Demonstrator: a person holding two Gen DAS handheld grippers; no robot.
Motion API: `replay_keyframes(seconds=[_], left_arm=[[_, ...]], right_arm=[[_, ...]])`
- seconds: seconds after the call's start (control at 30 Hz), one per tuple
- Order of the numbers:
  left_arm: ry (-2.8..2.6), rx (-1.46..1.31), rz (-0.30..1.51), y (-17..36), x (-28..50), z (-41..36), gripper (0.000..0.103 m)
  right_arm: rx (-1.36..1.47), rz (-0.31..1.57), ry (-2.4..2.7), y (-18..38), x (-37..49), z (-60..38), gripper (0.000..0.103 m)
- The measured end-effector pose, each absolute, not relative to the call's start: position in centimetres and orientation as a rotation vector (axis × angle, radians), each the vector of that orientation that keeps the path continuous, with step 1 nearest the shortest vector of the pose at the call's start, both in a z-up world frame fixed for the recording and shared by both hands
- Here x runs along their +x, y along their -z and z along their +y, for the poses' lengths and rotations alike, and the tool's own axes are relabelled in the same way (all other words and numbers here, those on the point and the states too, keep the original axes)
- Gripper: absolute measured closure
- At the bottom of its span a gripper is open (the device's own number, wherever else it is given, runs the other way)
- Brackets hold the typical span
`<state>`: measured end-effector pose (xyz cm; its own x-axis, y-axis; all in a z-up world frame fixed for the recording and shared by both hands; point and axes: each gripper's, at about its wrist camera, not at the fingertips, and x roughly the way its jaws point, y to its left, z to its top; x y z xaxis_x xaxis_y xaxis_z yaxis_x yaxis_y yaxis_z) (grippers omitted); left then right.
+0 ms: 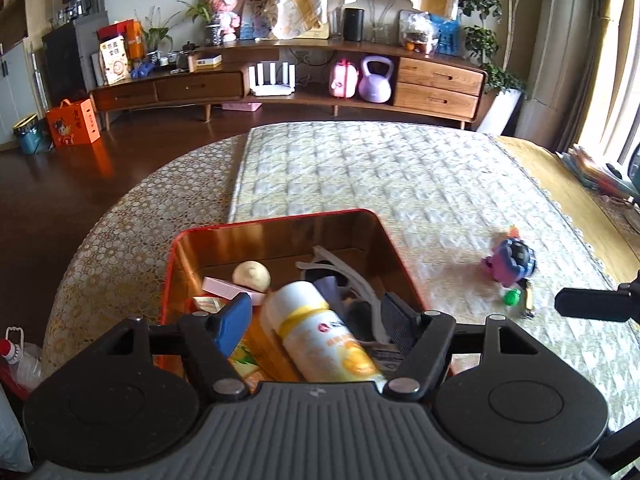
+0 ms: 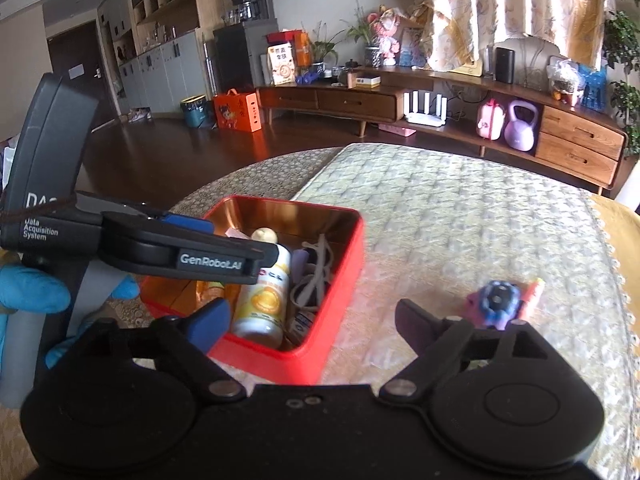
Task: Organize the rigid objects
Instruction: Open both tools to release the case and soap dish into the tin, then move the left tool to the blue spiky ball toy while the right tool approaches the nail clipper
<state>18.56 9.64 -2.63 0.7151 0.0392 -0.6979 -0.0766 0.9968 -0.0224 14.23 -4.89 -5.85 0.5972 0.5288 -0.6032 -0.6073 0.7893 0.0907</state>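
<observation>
Both tongs open over a red tin on the counter.

The left tongs [image 1: 316, 312] stand with jaws apart above the tin [image 1: 280, 220], holding nothing; a white-and-yellow bottle [image 1: 320, 336] lies between the fingers, inside the tin, untouched by the pads. The tin sits near the counter's [image 1: 400, 184] left edge and also holds a round cream thing [image 1: 251, 275], a pink box [image 1: 224, 286] and grey straps [image 1: 344, 276]. The right tongs [image 2: 312, 316] gape wide and empty just beside the tin's right wall. A purple-and-blue toy [image 2: 496, 304] lies on the quilted cloth, right of the tin and clear of it, toward the counter's right edge. A blue-gloved hand [image 2: 32, 292] holds the left gripper's handle.
</observation>
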Motion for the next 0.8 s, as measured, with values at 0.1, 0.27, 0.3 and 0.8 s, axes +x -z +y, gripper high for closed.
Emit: replay_keyframes(seconds=[0.1,0.27,0.3,0.8], left_arm=[[-0.042,-0.047,0.763,2.4,18.1,8.3,0.024],[0.012,-0.068,0.750,2.2,17.5,6.2,0.018],[0.019,-0.071,0.750,2.1,17.5,5.7,0.018],[0.103,-0.039,0.732,1.9,19.3,-0.6,0.018]], right_arm=[[-0.108,0.642,-0.640,5.6,13.7,-7.0,0.003],[-0.111,0.618,-0.594,5.9,13.1,-9.9,0.000],[-0.114,0.613,-0.587,5.9,13.1,-10.4,0.000],[-0.045,0.616,-0.513,7.4,14.0,-16.7,0.000]])
